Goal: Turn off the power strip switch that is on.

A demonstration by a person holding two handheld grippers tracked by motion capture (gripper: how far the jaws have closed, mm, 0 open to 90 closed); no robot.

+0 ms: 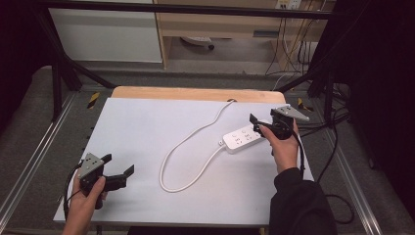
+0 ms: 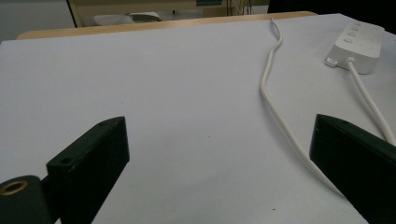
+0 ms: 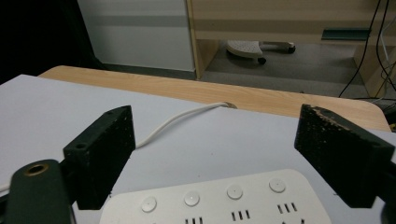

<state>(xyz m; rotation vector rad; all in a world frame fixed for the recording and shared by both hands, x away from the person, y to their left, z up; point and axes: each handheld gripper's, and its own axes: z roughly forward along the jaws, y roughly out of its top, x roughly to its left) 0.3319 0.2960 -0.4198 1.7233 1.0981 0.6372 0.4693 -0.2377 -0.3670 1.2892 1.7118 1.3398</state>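
**A:** Power strip (image 1: 243, 138) sits right of centre in the high view, white, lying flat on the table's pale sheet (image 1: 147, 147); its cord (image 1: 188, 147) loops down toward lower centre, then runs up to the far edge.

**B:** And the right gripper (image 1: 258, 123) is just over the strip's right end, upper right of the frame; jaws spread wide, gripping nothing.

**A:** The right gripper view gives what the high view can't; four round buttons (image 3: 234, 192) in a row along the strip's top at the bottom of the frame, socket slots below them, the strip lying between the two black jaws but untouched by either.

**B:** There the cord (image 3: 187, 116) goes into a hole in the bare wooden edge (image 3: 261, 98) at centre frame.

**A:** Left gripper (image 1: 120, 169), lower left of the high view, well apart from the strip; jaws released, empty.

**B:** Its own view shows the strip (image 2: 357, 46) end-on in the upper right corner, the cord (image 2: 271, 88) snaking between the jaws on the sheet.

**A:** Around it; a black frame (image 1: 195, 9), grey floor (image 1: 29, 142), a white cabinet (image 1: 105, 34) upper left, cables (image 1: 293, 54) hanging upper right.
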